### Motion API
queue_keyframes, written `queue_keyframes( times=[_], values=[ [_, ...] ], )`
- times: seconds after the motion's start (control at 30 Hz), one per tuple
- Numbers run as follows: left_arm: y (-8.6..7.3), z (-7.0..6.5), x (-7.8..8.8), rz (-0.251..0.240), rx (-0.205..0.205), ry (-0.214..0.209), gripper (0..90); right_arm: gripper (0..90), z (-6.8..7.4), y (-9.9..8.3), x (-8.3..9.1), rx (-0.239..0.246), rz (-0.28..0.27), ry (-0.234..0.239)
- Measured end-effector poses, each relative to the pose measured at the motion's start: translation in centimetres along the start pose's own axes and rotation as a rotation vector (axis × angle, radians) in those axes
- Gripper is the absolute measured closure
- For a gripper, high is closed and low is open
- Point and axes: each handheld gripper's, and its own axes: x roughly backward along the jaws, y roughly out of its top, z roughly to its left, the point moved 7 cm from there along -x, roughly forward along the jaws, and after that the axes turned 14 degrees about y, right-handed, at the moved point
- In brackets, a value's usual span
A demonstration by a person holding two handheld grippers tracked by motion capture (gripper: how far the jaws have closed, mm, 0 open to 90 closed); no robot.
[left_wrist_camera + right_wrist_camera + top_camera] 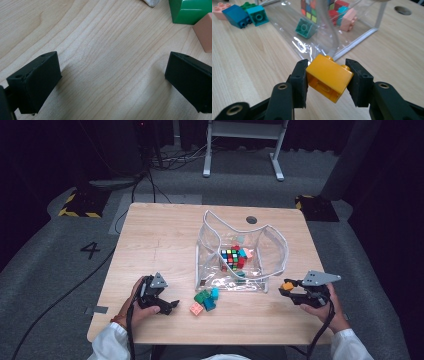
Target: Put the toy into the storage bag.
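Note:
My right gripper [327, 77] is shut on an orange brick [329, 76], held a little above the table beside the right end of a clear plastic bag [240, 255]. In the high view that orange brick [287, 286] shows at the right gripper [290, 289], near the bag's front right corner. Inside the bag lie a colour cube [230, 259], red, pink and teal bricks. My left gripper [112, 77] rests low over bare wood with its jaws wide apart and nothing between them. The left gripper [167, 305] sits left of a small pile of loose bricks [206, 300].
The loose pile holds a green brick [190, 11], a pink brick [205, 33], a blue brick [235, 16] and a teal brick [258, 15]. A round cable hole [251, 219] sits behind the bag. The wooden table [160, 240] ends close behind both hands.

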Motion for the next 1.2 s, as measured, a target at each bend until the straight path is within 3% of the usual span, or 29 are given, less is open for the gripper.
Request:
queue_keyframes(
  times=[0.13,0.27,0.6,0.83,1.2],
  values=[
    [0.0,0.0,0.0,0.0,0.0,0.0,0.4,55.2,-0.8,0.8,1.6,-0.002,-0.026,-0.023],
    [0.0,0.0,0.0,0.0,0.0,0.0,0.4,55.2,-1.9,2.2,3.2,0.013,-0.056,-0.075],
    [0.0,0.0,0.0,0.0,0.0,0.0,0.4,55.3,-3.8,6.2,5.5,0.034,-0.099,-0.135],
    [0.0,0.0,0.0,0.0,0.0,-0.001,0.4,55.3,-5.1,9.2,6.1,0.043,-0.115,-0.15],
    [0.0,0.0,0.0,0.0,0.0,-0.001,0.4,55.3,-6.1,14.6,6.7,0.067,-0.154,-0.133]
  ],
)
